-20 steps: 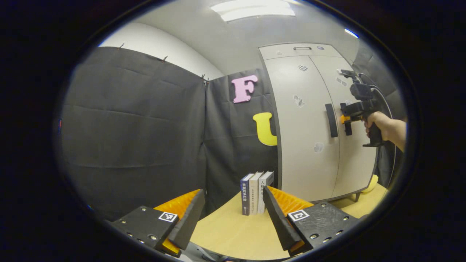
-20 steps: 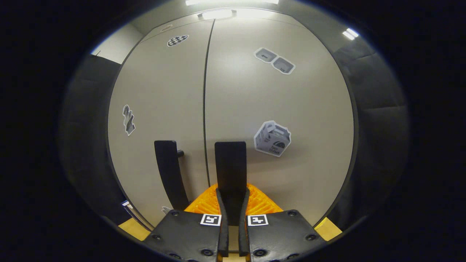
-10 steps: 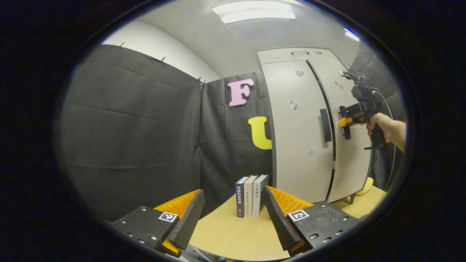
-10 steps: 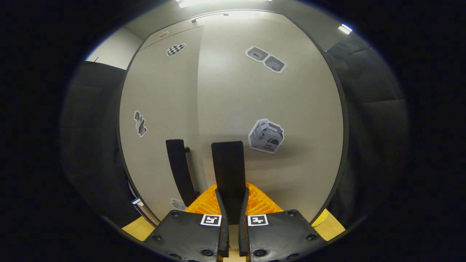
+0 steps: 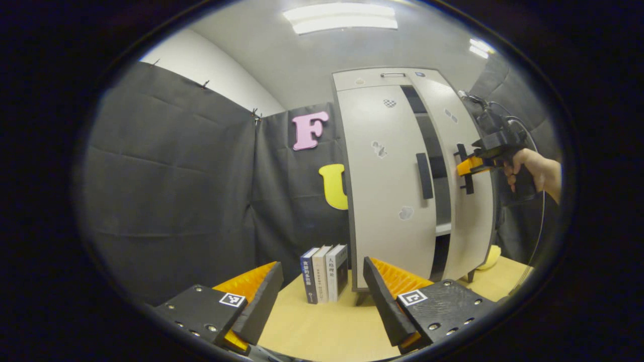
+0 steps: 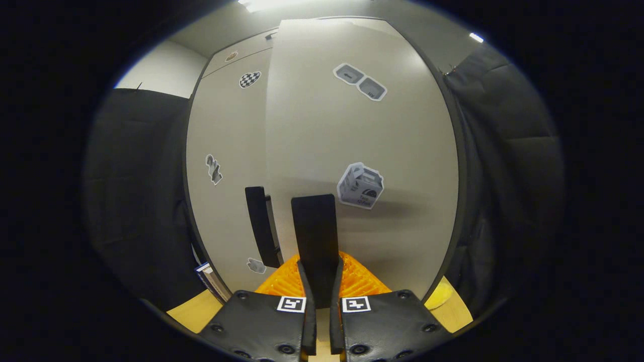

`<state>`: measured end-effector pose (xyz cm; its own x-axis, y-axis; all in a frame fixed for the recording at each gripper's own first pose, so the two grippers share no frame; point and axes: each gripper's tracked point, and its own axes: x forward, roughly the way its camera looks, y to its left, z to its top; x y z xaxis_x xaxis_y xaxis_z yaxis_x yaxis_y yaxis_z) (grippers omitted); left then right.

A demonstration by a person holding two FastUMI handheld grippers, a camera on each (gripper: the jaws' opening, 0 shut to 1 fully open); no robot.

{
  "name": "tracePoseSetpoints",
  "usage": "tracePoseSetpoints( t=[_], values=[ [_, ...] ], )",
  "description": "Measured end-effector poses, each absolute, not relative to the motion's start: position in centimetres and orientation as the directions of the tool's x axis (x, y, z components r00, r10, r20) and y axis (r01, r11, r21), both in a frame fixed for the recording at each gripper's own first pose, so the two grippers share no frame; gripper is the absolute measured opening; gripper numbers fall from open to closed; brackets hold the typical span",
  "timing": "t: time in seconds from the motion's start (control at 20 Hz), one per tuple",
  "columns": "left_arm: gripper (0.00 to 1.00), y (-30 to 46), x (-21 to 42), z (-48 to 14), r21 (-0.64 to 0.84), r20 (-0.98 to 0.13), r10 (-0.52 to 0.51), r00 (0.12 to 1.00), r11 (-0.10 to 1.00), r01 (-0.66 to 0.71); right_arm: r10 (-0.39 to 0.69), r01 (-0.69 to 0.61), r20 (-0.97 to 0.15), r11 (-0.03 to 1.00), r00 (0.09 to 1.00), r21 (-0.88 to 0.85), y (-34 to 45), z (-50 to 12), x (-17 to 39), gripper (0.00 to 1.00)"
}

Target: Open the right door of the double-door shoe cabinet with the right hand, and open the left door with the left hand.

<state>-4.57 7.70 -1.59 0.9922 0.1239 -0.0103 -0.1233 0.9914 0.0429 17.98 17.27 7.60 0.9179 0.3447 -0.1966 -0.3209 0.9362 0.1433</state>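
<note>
So, going left to right in the left gripper view: the left gripper (image 5: 322, 296) sits low over the table (image 5: 322, 327) with its fingers spread wide and nothing between them. Just past them three books (image 5: 325, 273) stand upright on the table, right beside the cabinet's (image 5: 372, 80) left side. The left door (image 5: 387, 191) is shut flat, its dark handle (image 5: 424, 176) untouched. Next comes a dark gap where the right door (image 5: 470, 216) has swung partway out, with a shelf edge showing inside. Further right, the right gripper (image 5: 467, 166) is on that door's handle (image 5: 468, 168), held by a hand (image 5: 528, 171).

In the right gripper view, the left door (image 6: 226, 166) and its handle (image 6: 259, 226) are on the left, and the right door (image 6: 362, 151) stands proud of it, stickers on its face. The right gripper (image 6: 318, 291) has its fingers pinched narrow on the right handle (image 6: 314, 226), both pressing it. Something yellow (image 6: 438, 296) lies on the table at the door's lower right; can't tell what it is.
</note>
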Motion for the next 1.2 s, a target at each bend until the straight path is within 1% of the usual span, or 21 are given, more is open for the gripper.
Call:
tracePoseSetpoints(
  t=[0.05,0.1,0.45,0.5,0.55,0.7,1.05,1.1,1.15,1.2],
  values=[
    [0.94,7.3,-4.4,-1.6,0.042,-0.01,0.117,0.993,0.992,-0.117,0.353,-0.33,-0.198,0.934,0.914,0.14,17.2,7.6,17.9,0.09],
    [0.94,7.0,-4.3,-1.6,0.042,-0.01,0.111,0.994,0.993,-0.111,0.36,-0.338,-0.199,0.931,0.912,0.135,17.1,7.6,17.8,0.12],
    [0.94,5.7,-3.7,-1.3,0.058,-0.011,0.09,0.996,0.994,-0.089,0.418,-0.394,-0.219,0.908,0.882,0.144,15.8,7.8,16.2,0.12],
    [0.94,5.5,-3.6,-1.1,0.062,-0.008,0.087,0.996,0.994,-0.087,0.426,-0.403,-0.222,0.904,0.877,0.145,15.2,7.8,15.7,0.1],
    [0.94,5.3,-3.5,-1.0,0.063,-0.006,0.084,0.996,0.995,-0.083,0.434,-0.41,-0.224,0.9,0.873,0.144,14.8,7.8,15.5,0.12],
    [0.94,4.7,-3.2,-0.9,0.062,-0.003,0.072,0.997,0.995,-0.072,0.451,-0.427,-0.226,0.892,0.864,0.148,13.7,7.9,14.7,0.12],
    [0.94,3.1,-2.8,-1.3,0.066,-0.014,0.049,0.999,0.997,-0.048,0.456,-0.436,-0.23,0.89,0.86,0.134,12.1,8.2,13.6,0.12],
    [0.94,2.8,-2.7,-1.2,0.067,-0.014,0.045,0.999,0.997,-0.044,0.456,-0.435,-0.228,0.89,0.86,0.138,11.9,8.3,13.5,0.09],
    [0.94,2.5,-2.6,-1.1,0.068,-0.014,0.041,0.999,0.997,-0.04,0.457,-0.436,-0.231,0.889,0.859,0.138,11.6,8.4,13.4,0.12],
    [0.94,2.2,-2.4,-1.1,0.068,-0.013,0.035,0.999,0.997,-0.034,0.459,-0.437,-0.232,0.888,0.858,0.14,11.5,8.4,13.4,0.12]
  ],
)
